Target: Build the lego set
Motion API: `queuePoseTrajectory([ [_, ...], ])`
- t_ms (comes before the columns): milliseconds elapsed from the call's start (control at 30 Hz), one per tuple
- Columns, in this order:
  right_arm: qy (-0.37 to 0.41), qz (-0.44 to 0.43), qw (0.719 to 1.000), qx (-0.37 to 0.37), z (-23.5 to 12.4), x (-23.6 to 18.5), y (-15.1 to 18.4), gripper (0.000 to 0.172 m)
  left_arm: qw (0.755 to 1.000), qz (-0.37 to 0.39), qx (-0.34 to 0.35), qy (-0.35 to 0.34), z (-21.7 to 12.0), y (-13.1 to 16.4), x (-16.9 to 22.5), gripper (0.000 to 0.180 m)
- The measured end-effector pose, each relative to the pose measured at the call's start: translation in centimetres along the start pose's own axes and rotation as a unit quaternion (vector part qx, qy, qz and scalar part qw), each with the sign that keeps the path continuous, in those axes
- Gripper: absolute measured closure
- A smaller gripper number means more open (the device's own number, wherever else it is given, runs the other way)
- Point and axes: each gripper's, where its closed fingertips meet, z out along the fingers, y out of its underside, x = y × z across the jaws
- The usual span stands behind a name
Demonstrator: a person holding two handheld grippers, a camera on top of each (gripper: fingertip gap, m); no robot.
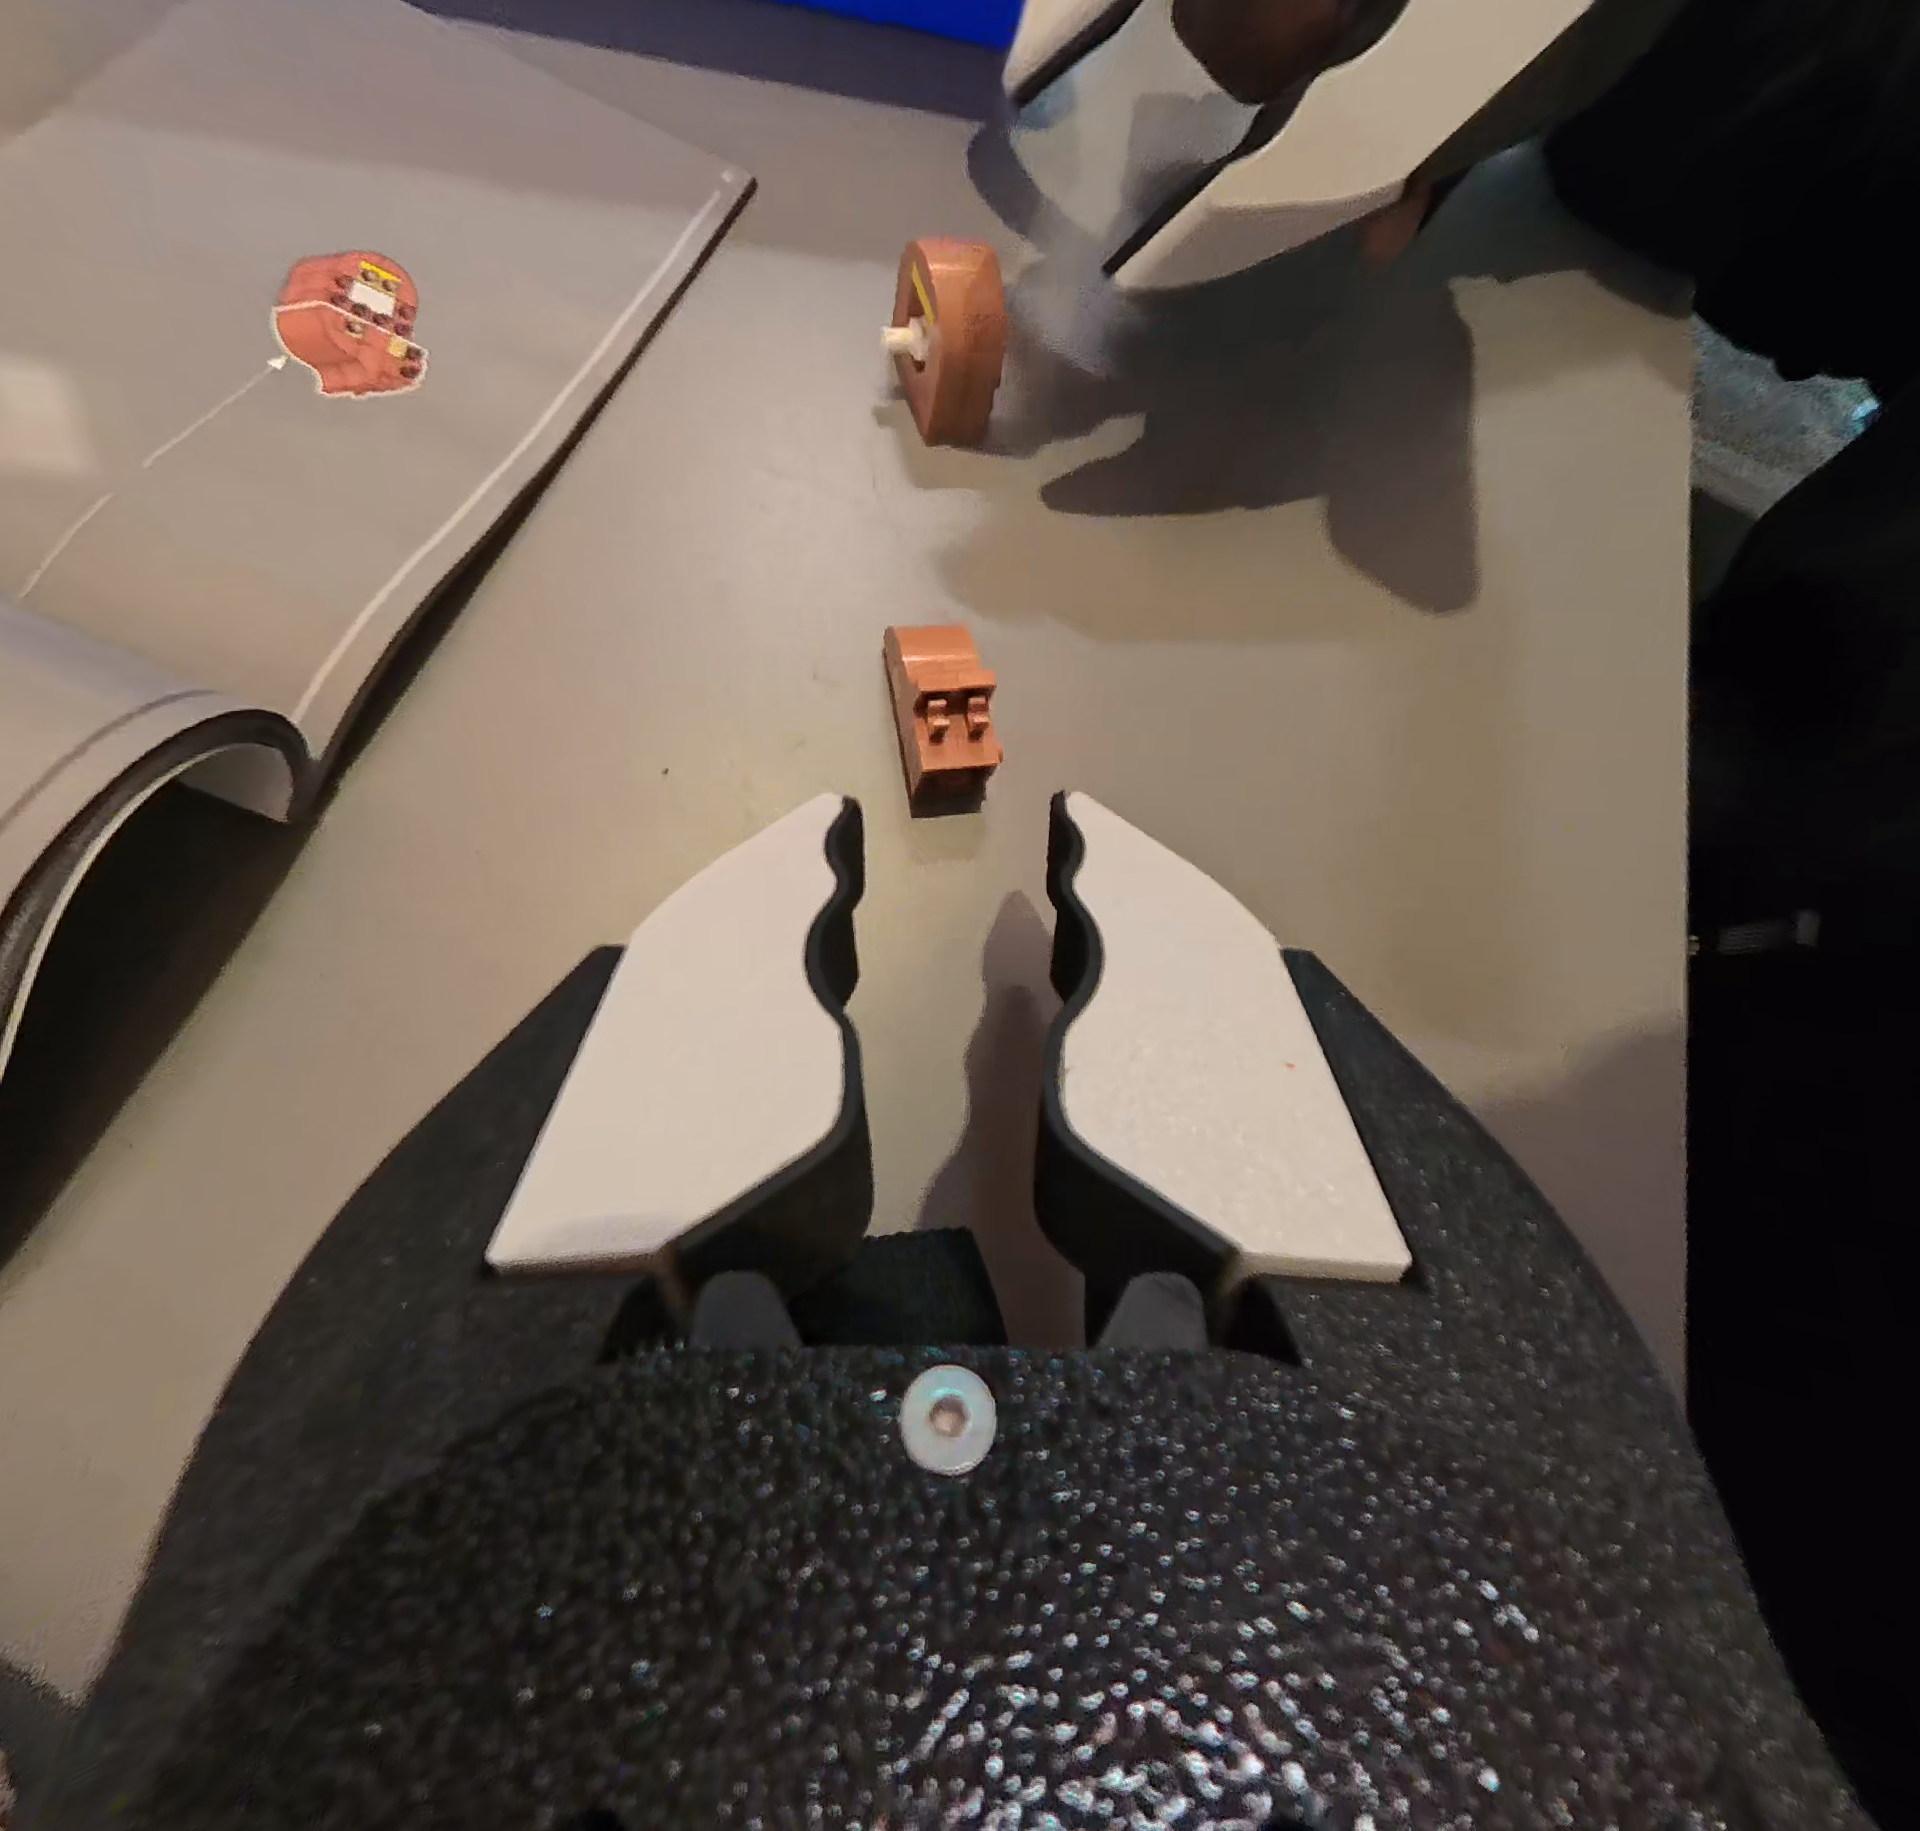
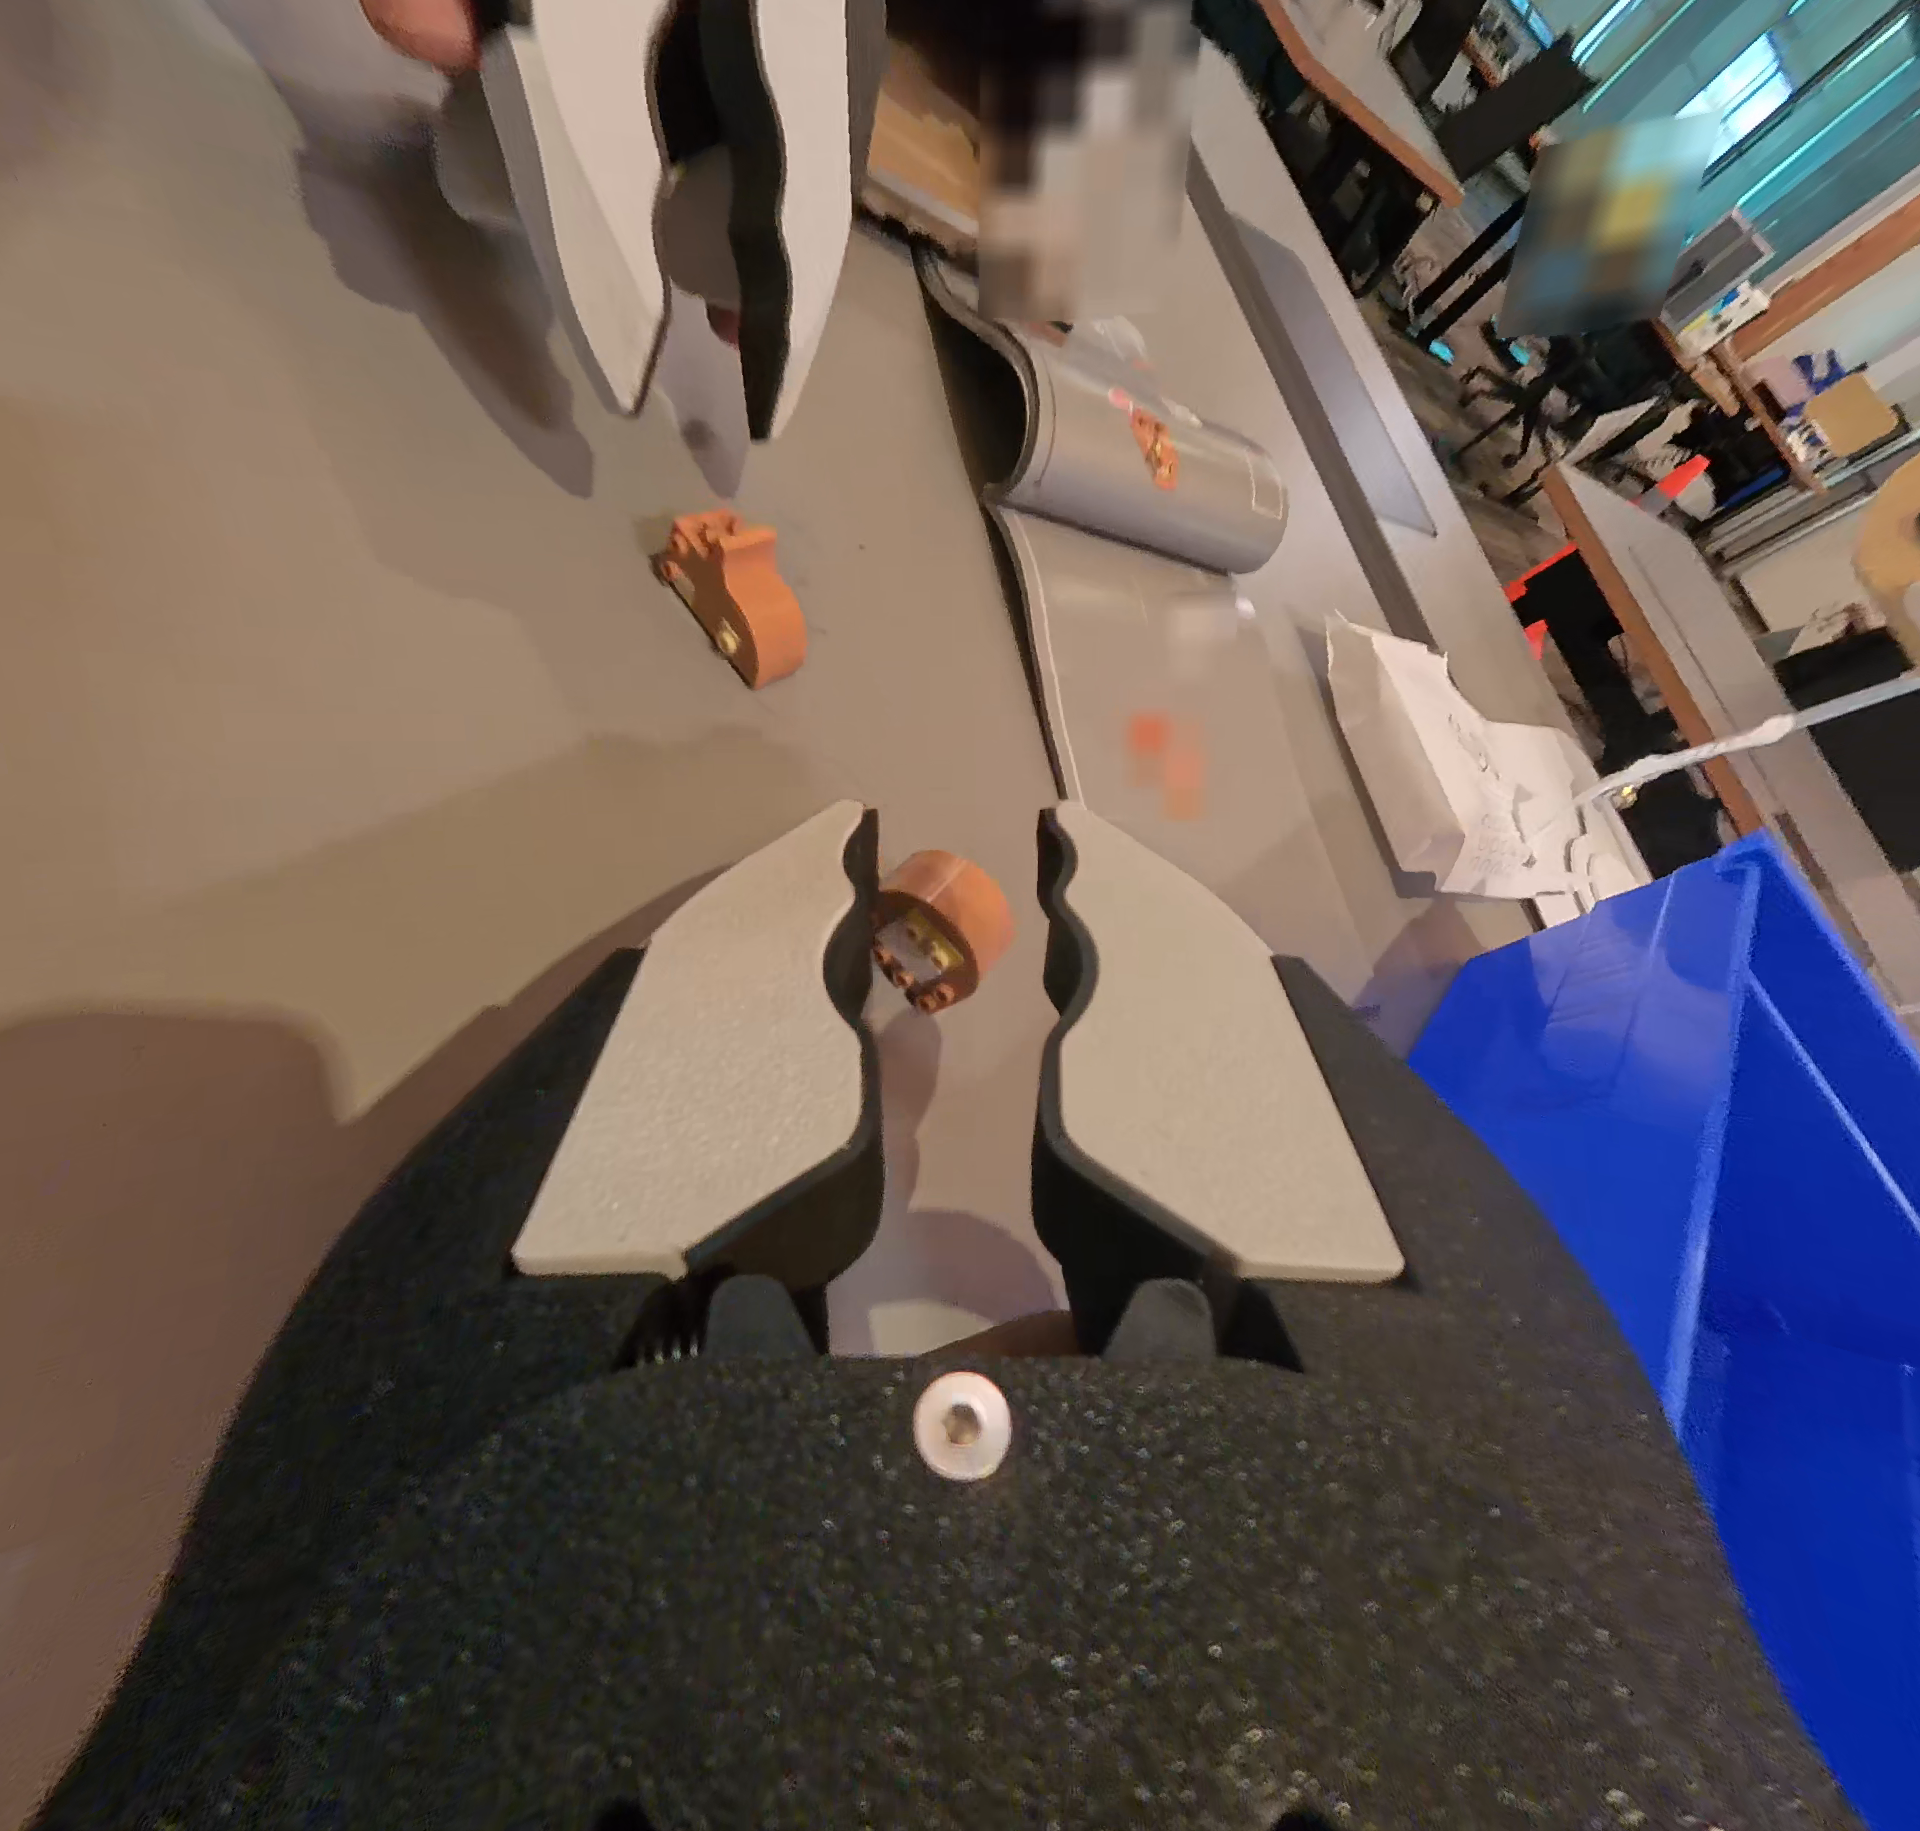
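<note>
**Bench Inventory: Two Brown Brick Assemblies, Two Hand-Held Grippers**

Grey tabletop (image 1: 644,701), workshop behind; items lying as follows.

- Open instruction booklet (image 1: 343,431): at ten o'clock from the left gripper, showing a printed brown model.
- Blue bin (image 2: 1683,1158): at three o'clock from the right gripper.
- Torn white paper bag (image 2: 1455,742): beyond the bin.
- Small brown brick block (image 1: 940,716): resting on the table at twelve o'clock, just ahead of the left gripper (image 1: 954,815), apart from both tips. Jaws standing narrowly parted, holding nothing.
- Round brown brick disc (image 2: 951,924): sitting between the right gripper's (image 2: 956,825) fingers, close against the left-hand one; a gap showing at the other pad, so apparently not gripped.

Each gripper seems to be lining up on its own piece.
</note>
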Motion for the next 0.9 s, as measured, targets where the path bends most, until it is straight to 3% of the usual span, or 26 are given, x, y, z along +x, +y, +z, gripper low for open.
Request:
queuePoseTrajectory([
  [133,0.028,-0.005,0.999,0.043,-2.3,0.7,-2.7,0.143,1.0,0.006,0.011,-0.027,0.2,-0.3,-0.6,0.148],
  [300,0.077,0.025,0.994,0.08,-9.1,5.6,-4.0,0.146,0.999,-0.007,0.041,-0.036,0.5,-0.8,-1.7,0.148],
  [433,0.13,0.054,0.99,0.023,-13.8,11.7,0.0,0.146,0.998,-0.014,0.057,-0.014,0.5,-1.1,-2.0,0.148],
  [533,0.139,0.04,0.989,-0.039,-15.3,14.8,3.4,0.146,0.996,-0.026,0.089,0.008,-0.1,-1.7,-2.1,0.148],
  [633,0.128,0.005,0.987,-0.094,-15.3,17.1,6.8,0.145,0.993,-0.027,0.11,0.043,-0.6,-2.0,-1.6,0.148],
  [800,0.082,0.012,0.993,-0.081,-13.6,19.1,9.9,0.145,0.983,-0.037,0.142,0.107,-1.7,-2.5,-0.7,0.148],
  [900,0.045,0.033,0.996,-0.075,-12.6,18.6,11.4,0.146,0.981,-0.058,0.148,0.11,-1.8,-2.7,-1.1,0.149],
])
